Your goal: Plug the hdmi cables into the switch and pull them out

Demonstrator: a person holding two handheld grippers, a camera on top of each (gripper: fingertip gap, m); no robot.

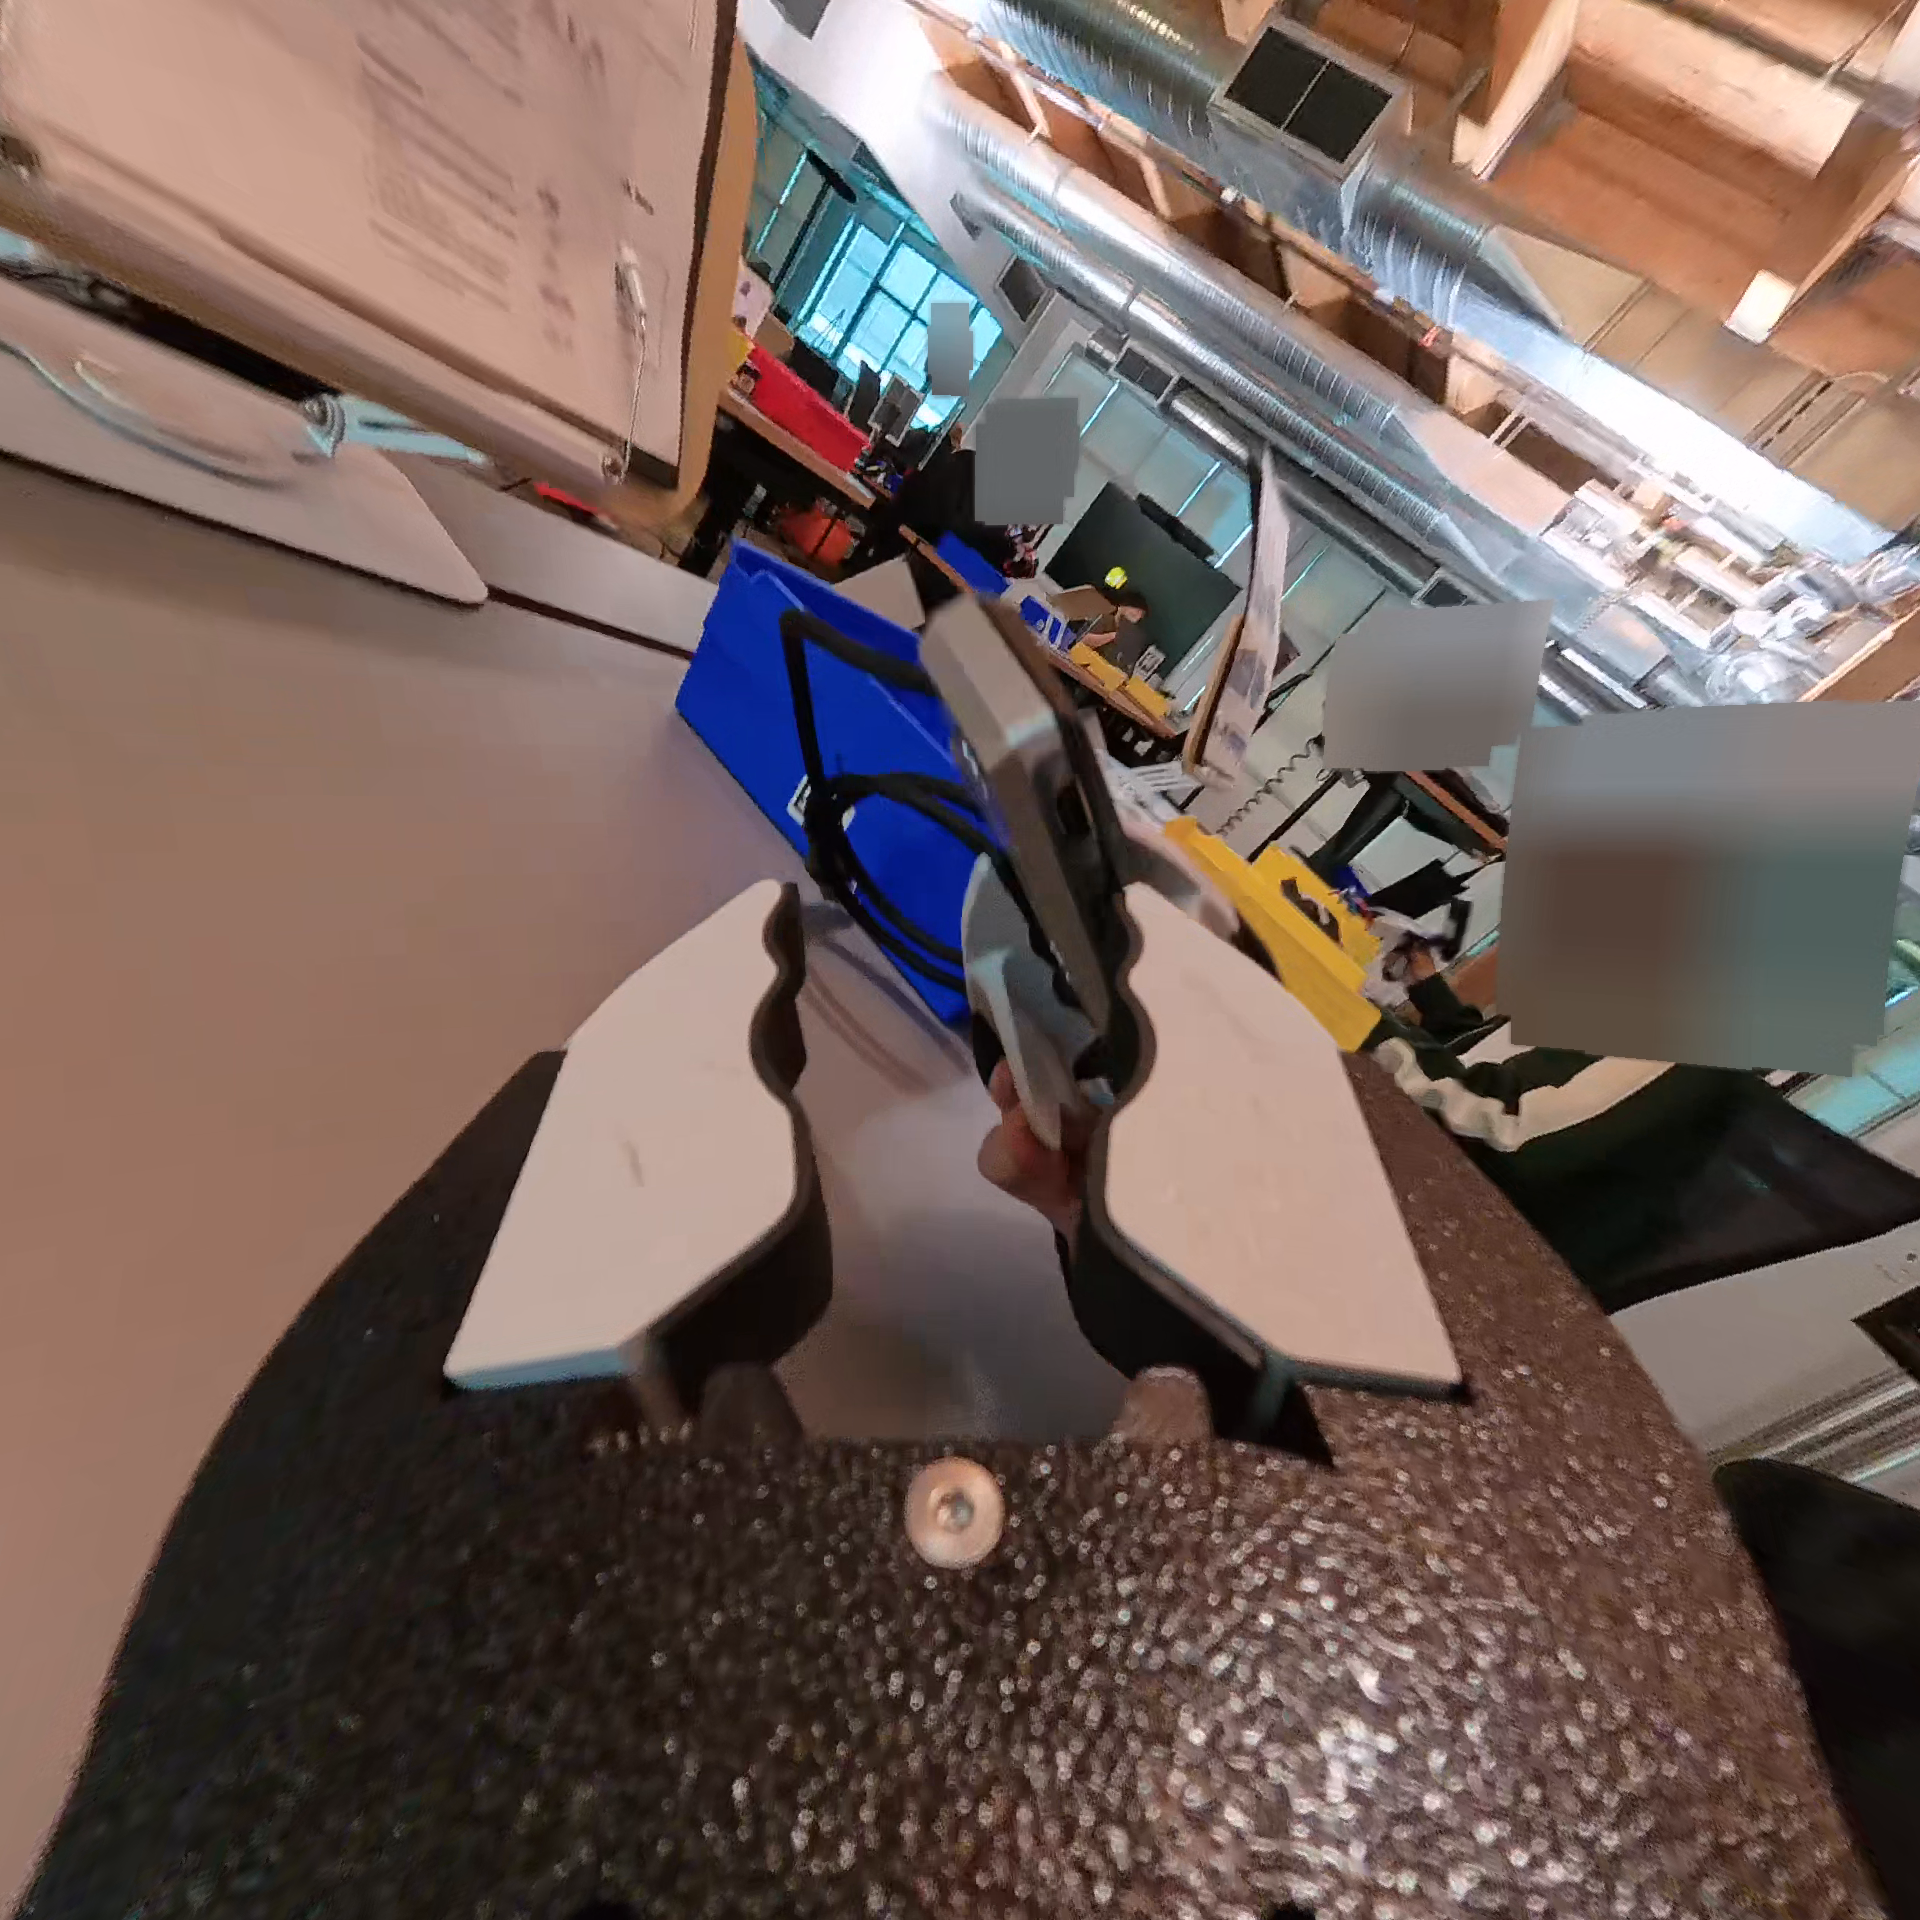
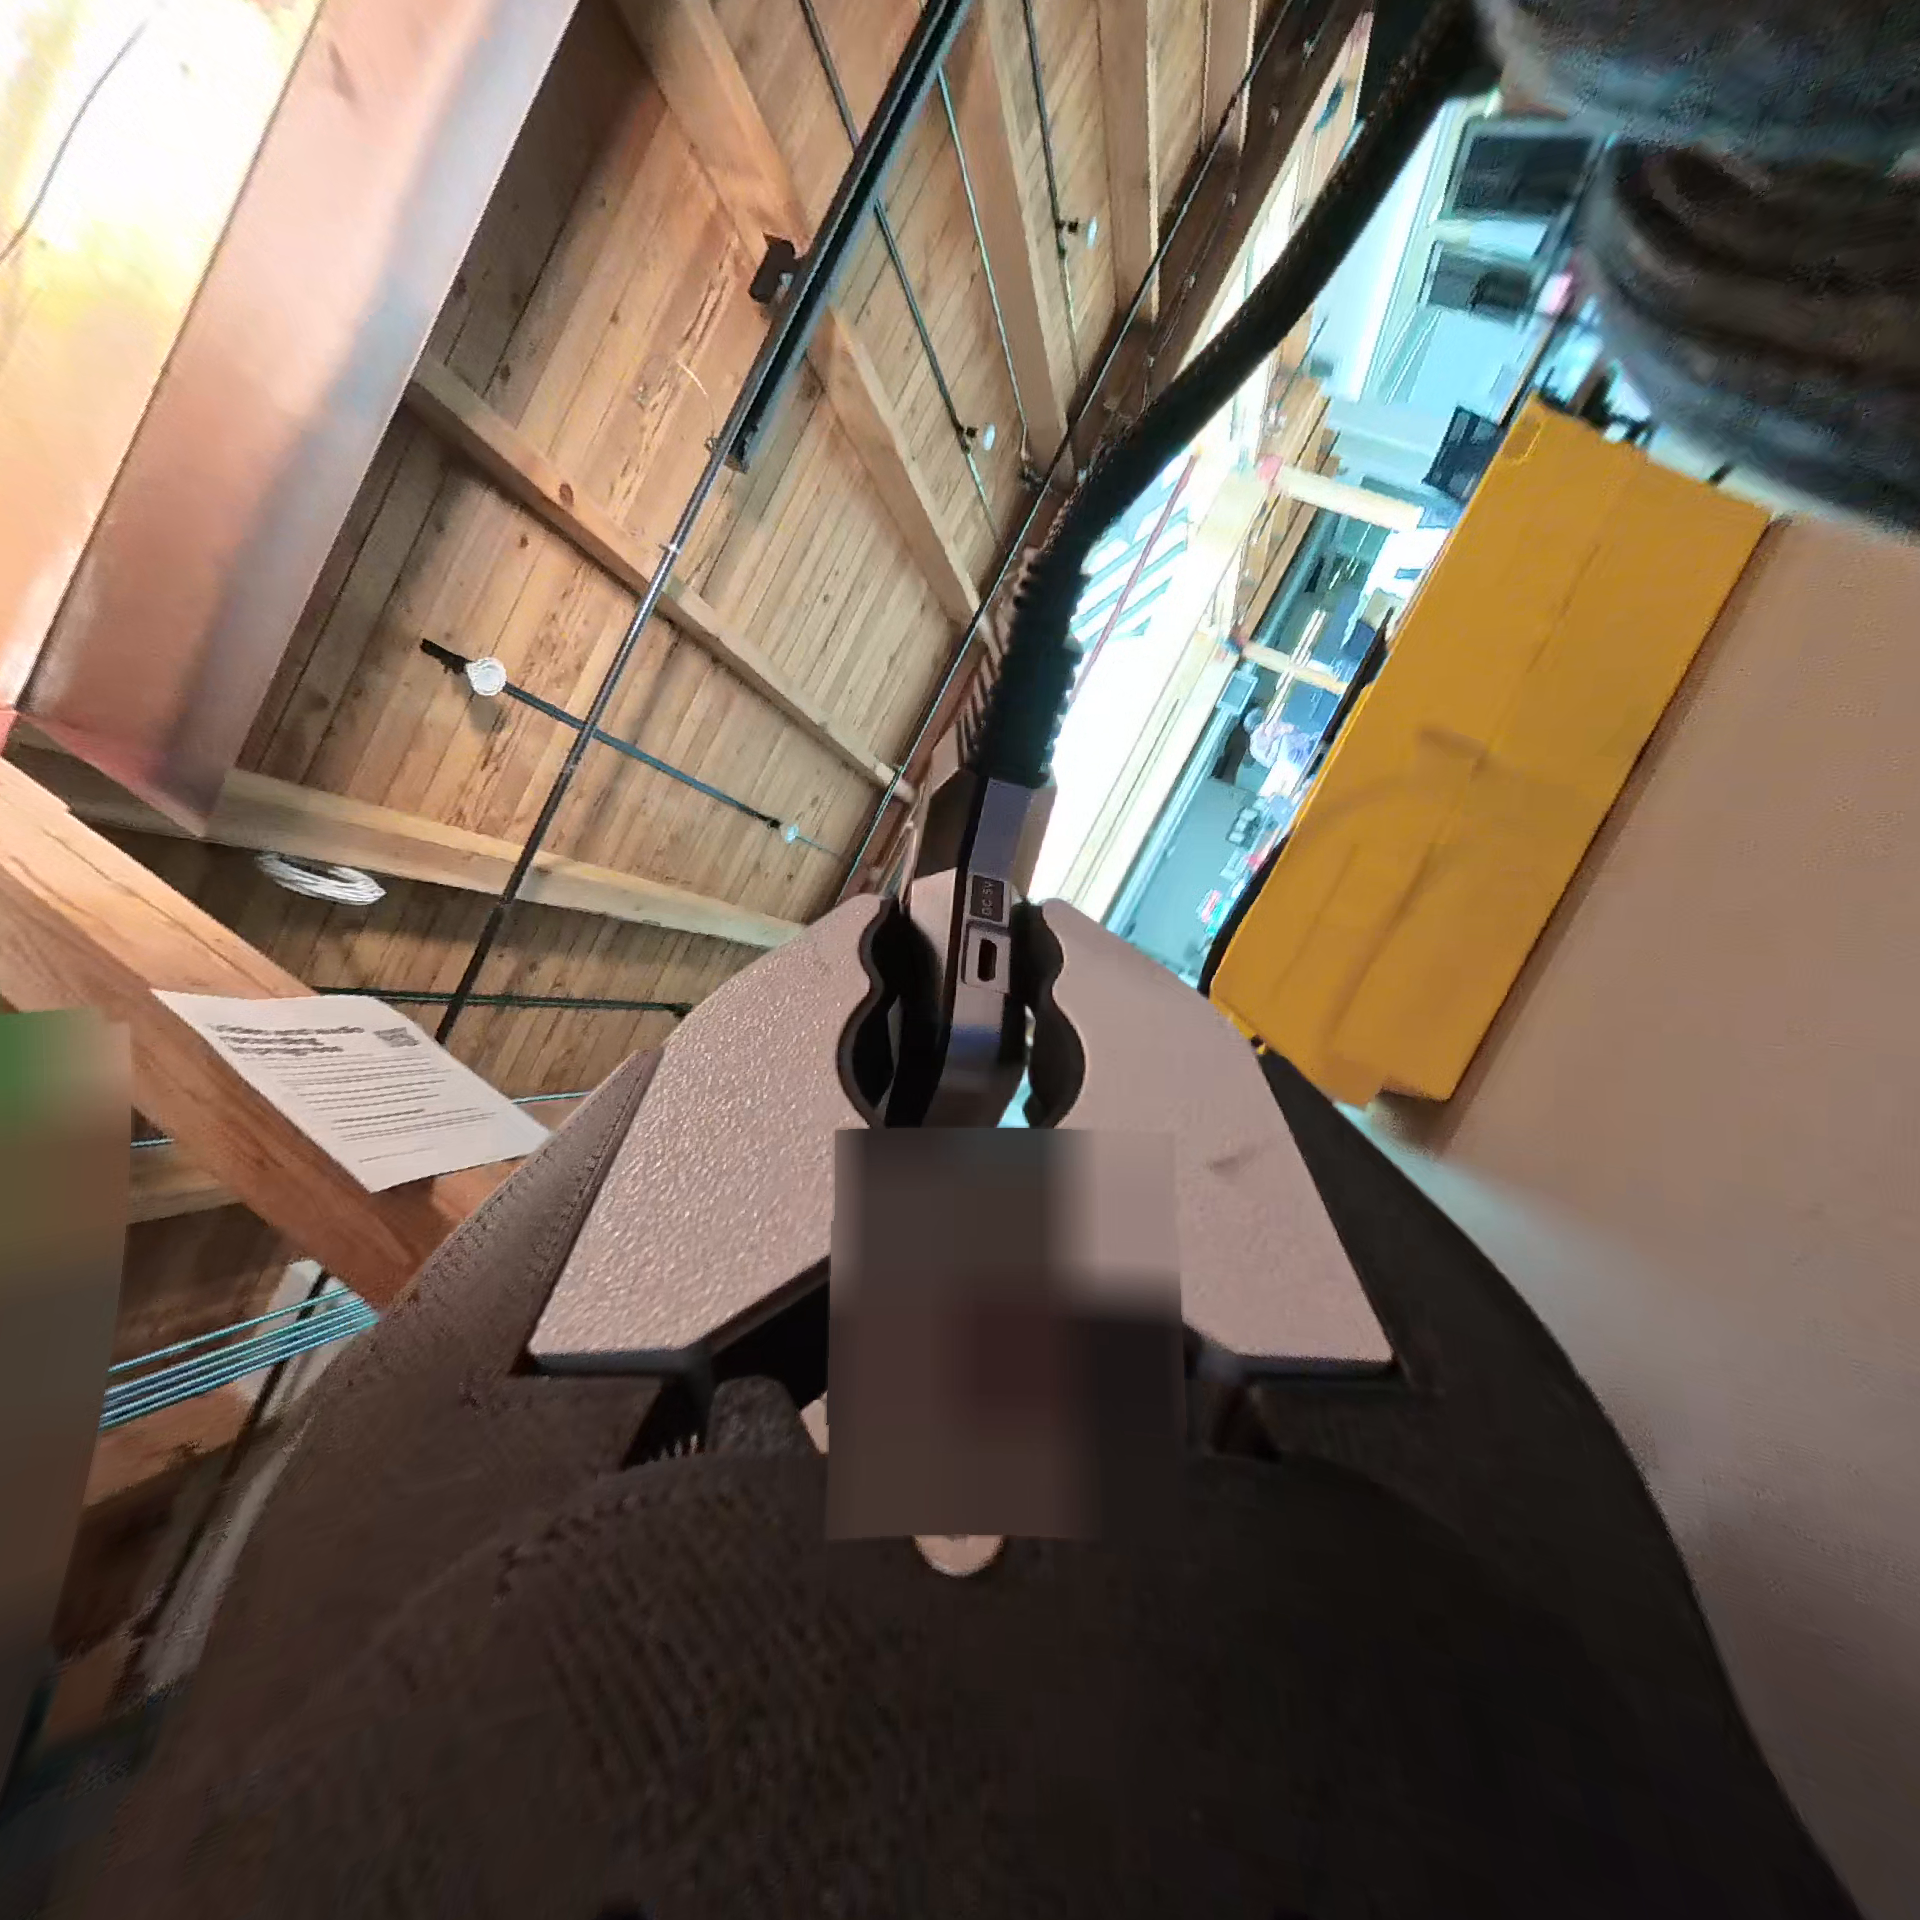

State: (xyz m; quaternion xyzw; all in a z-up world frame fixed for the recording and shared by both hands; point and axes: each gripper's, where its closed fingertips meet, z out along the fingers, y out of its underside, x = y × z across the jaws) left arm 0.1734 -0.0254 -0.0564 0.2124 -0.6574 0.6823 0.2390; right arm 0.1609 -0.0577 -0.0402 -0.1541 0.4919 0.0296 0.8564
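Note:
My right gripper [image 2: 961, 920] is shut on the thin grey hdmi switch [image 2: 982, 956], held on edge in the air. A small port shows on the switch's side. A black hdmi cable [image 2: 1143, 436] with a grey plug [image 2: 1008, 821] sits in the switch's far end and runs up to the right. In the left wrist view the switch [image 1: 997, 727] stands tilted, close to the inner side of my left gripper's right finger [image 1: 1226, 1122]. My left gripper [image 1: 956, 904] is open and empty. A black cable loop [image 1: 883, 821] hangs behind the switch.
A blue bin [image 1: 769, 707] and a yellow bin [image 1: 1299, 935] stand on the beige table [image 1: 312, 831] beyond the grippers. The yellow bin also shows in the right wrist view [image 2: 1455, 779]. A cardboard box [image 1: 416, 208] stands at the left. A person's dark sleeve [image 1: 1558, 1101] is at the right.

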